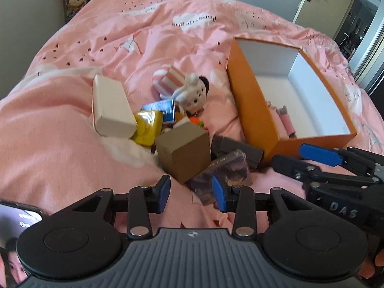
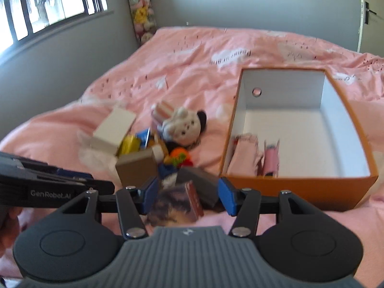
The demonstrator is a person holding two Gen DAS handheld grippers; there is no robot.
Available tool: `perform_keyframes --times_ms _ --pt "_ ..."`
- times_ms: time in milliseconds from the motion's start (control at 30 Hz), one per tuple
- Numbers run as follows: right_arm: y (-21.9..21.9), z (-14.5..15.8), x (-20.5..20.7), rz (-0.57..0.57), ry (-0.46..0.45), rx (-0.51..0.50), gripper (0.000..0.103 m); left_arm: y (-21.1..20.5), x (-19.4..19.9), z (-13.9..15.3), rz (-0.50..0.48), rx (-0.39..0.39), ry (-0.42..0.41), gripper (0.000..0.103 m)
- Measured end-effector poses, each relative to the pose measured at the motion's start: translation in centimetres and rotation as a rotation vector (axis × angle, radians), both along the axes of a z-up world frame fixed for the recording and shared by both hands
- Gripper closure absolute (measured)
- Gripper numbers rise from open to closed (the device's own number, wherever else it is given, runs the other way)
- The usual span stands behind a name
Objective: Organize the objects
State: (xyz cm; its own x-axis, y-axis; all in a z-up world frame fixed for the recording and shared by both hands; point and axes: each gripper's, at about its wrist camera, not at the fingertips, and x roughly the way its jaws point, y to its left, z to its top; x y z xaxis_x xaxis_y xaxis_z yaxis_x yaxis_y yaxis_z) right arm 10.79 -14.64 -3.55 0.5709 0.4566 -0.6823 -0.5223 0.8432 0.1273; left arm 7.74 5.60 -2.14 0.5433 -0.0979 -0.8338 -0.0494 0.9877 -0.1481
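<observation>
An orange box (image 1: pixel 252 110) with a white inside stands open on the pink bed, with pink items (image 1: pixel 285 122) in its near corner. To its left lies a pile: a white box (image 1: pixel 110 105), a gold pack (image 1: pixel 146 129), a brown cardboard box (image 1: pixel 184 151), a grey box (image 1: pixel 235 148), a dark printed box (image 1: pixel 225 170) and a white plush toy (image 1: pixel 192 91). My left gripper (image 1: pixel 192 193) hovers open before the brown box, holding nothing. My right gripper (image 2: pixel 188 195) stands open above the dark printed box (image 2: pixel 177 201), its pads apart from it.
My right gripper (image 1: pixel 288 156) reaches in beside the orange box's near corner. My left gripper (image 2: pixel 100 180) shows at the left of the right wrist view. A phone (image 1: pixel 16 218) lies at the lower left. A window (image 2: pixel 48 4), a plush-toy column (image 2: pixel 141 12) and a door (image 1: pixel 321 0) ring the bed.
</observation>
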Motion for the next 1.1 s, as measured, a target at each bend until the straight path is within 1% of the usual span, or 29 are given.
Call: perform_keyframes --times_ms 33,100,200,233,333,400,533,600,633,667,700,733,800,933,1033,1067,1100 --pt "0.3 -0.5 0.1 0.005 0.015 -0.010 0.049 0.1 0.0 -0.3 -0.001 0.000 0.000 0.058" --pt "0.5 -1.3 0.4 0.005 0.048 -0.019 0.052 0.1 0.1 -0.7 0.014 0.015 -0.002 0.047" --pt "1.2 -1.6 0.9 0.021 0.042 -0.051 0.058 0.0 0.4 -0.9 0.016 0.033 -0.018 0.041" --pt "1.6 -1.7 1.0 0.036 0.036 -0.064 0.061 0.0 0.5 -0.9 0.013 0.035 -0.020 0.041" --pt "2.8 -2.3 1.5 0.070 0.046 -0.107 0.063 -0.3 0.8 -1.1 -0.007 0.040 -0.013 0.040" --pt "3.0 -3.2 2.1 0.075 0.083 -0.129 0.063 -0.3 0.9 -1.3 -0.027 0.033 -0.004 0.040" --pt "2.9 -5.1 3.2 0.079 0.180 -0.112 0.063 -0.7 1.2 -1.9 -0.052 0.049 0.020 0.041" --pt "2.9 -5.8 3.5 0.074 0.191 -0.113 0.063 -0.9 1.4 -2.4 -0.055 0.059 0.037 0.041" --pt "2.9 -6.0 3.6 0.069 0.192 -0.115 0.060 -1.0 1.6 -2.6 -0.056 0.065 0.046 0.041" --pt "2.9 -6.3 3.7 0.064 0.191 -0.118 0.057 -1.1 1.7 -2.8 -0.057 0.076 0.057 0.041" --pt "2.9 -6.5 3.9 0.062 0.195 -0.120 0.050 -1.1 1.8 -3.1 -0.059 0.088 0.064 0.042" --pt "2.9 -6.8 4.1 0.061 0.204 -0.118 0.045 -1.2 1.9 -3.2 -0.060 0.099 0.069 0.043" --pt "2.8 -7.5 4.6 0.061 0.225 -0.111 0.042 -1.4 2.1 -3.5 -0.067 0.113 0.075 0.043" --pt "2.9 -8.9 5.7 0.080 0.250 -0.091 0.034 -1.4 2.3 -3.7 -0.086 0.114 0.077 0.043" --pt "2.7 -9.5 6.2 0.098 0.275 -0.044 0.033 -1.4 2.4 -3.8 -0.102 0.113 0.081 0.043" --pt "2.7 -9.5 6.2 0.098 0.277 -0.039 0.034 -1.4 2.4 -3.7 -0.108 0.115 0.081 0.043" --pt "2.7 -9.5 6.1 0.102 0.273 -0.036 0.038 -1.4 2.4 -3.7 -0.111 0.115 0.082 0.043"
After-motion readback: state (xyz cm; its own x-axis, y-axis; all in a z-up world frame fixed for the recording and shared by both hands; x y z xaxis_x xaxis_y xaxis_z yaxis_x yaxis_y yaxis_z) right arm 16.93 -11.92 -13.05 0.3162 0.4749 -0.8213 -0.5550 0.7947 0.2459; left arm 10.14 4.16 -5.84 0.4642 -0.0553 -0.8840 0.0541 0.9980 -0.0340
